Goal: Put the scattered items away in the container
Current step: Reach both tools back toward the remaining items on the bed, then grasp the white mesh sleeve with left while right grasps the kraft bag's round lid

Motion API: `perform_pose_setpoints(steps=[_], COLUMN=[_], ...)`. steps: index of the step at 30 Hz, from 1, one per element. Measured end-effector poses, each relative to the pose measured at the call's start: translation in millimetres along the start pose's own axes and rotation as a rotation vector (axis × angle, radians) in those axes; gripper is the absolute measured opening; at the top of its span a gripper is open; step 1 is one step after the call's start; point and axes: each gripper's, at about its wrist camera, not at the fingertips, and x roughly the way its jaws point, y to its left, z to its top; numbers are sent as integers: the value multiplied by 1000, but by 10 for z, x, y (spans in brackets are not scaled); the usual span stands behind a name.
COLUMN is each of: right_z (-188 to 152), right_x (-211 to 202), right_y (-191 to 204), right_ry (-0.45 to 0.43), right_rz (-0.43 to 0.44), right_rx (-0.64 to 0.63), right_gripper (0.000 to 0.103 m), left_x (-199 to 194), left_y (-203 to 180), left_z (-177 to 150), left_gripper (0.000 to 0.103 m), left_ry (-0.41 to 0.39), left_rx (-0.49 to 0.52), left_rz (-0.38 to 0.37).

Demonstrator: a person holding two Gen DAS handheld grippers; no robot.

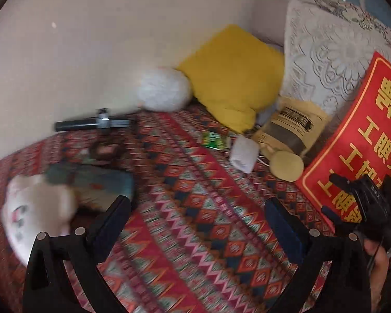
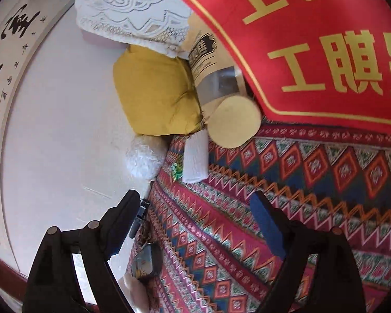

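Small items lie scattered on a red patterned cloth (image 1: 195, 234): a white rolled cloth (image 1: 243, 152), a round yellowish pad (image 1: 286, 165), a green packet (image 1: 213, 139) and a kraft paper pouch (image 1: 289, 125). My left gripper (image 1: 198, 203) hovers open over the bare cloth, well short of them. In the right wrist view the white roll (image 2: 195, 157), pad (image 2: 233, 121), green packet (image 2: 176, 169) and pouch (image 2: 213, 67) lie ahead of my right gripper (image 2: 195, 198). It is open and holds nothing. The right gripper (image 1: 333, 195) also shows at the right edge of the left wrist view.
A yellow cushion (image 1: 232, 78), a lace cushion (image 1: 323, 60) and a red cushion with gold characters (image 1: 359, 135) lean at the back. A fluffy white ball (image 1: 164, 90), black rod (image 1: 91, 124), teal box (image 1: 101, 180) and blurred white soft thing (image 1: 36, 208) lie near the wall.
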Motion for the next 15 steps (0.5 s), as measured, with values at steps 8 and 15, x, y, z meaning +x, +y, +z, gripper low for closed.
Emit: perform_pose_setpoints(steps=[8, 15], right_z=[288, 349], right_x=[62, 310], right_y=[-160, -202], right_ry=[-20, 5], right_rz=[-85, -91], right_rx=[-24, -36], right_gripper=[87, 87], left_x=[2169, 2210], left_y=[-906, -657], left_z=[702, 669], left_gripper=[103, 7], left_ry=[199, 272], left_rx=[172, 4], left_rz=[58, 11])
